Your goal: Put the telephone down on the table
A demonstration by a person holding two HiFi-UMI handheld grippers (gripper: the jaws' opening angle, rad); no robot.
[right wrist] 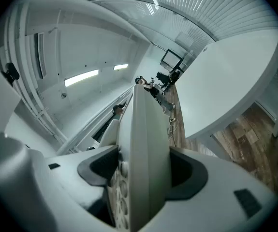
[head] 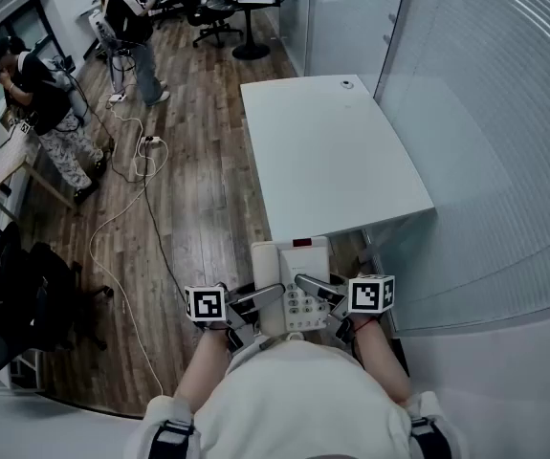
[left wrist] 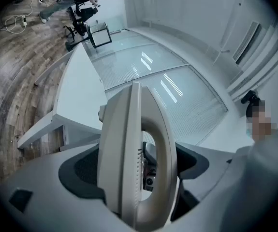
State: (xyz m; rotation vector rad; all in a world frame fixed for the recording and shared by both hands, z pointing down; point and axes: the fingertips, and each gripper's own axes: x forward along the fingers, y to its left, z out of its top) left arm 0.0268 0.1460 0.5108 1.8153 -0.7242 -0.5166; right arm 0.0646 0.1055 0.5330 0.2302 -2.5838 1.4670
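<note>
Two people (head: 40, 103) stand far left on the wood floor (head: 198, 199), well away from the table. A white cable (head: 126, 208) snakes across the boards from them toward the near side. A black chair (head: 16, 295) sits at the left margin. That side is the open side, with free floor all along the table's left edge.

The left gripper (head: 258, 297) is clamped on the telephone (head: 291, 285) from the handset side. Its own view shows the handset (left wrist: 160, 168) and the body edge-on, with both pads pressed against them. The telephone is held in the air close to the person's body, at the table's near left corner and not set down. Can't tell if its far end is over the near edge or short of it. The right gripper (head: 311, 288) is clamped on the opposite side, the keypad (right wrist: 119, 192) side, and its pads are tight on the casing.

The table (head: 332, 161) is a plain white top, and a small round thing (head: 347, 84) sits by the far edge. Its right edge runs close to a glass wall (head: 485, 113), so room is tight on that side.
</note>
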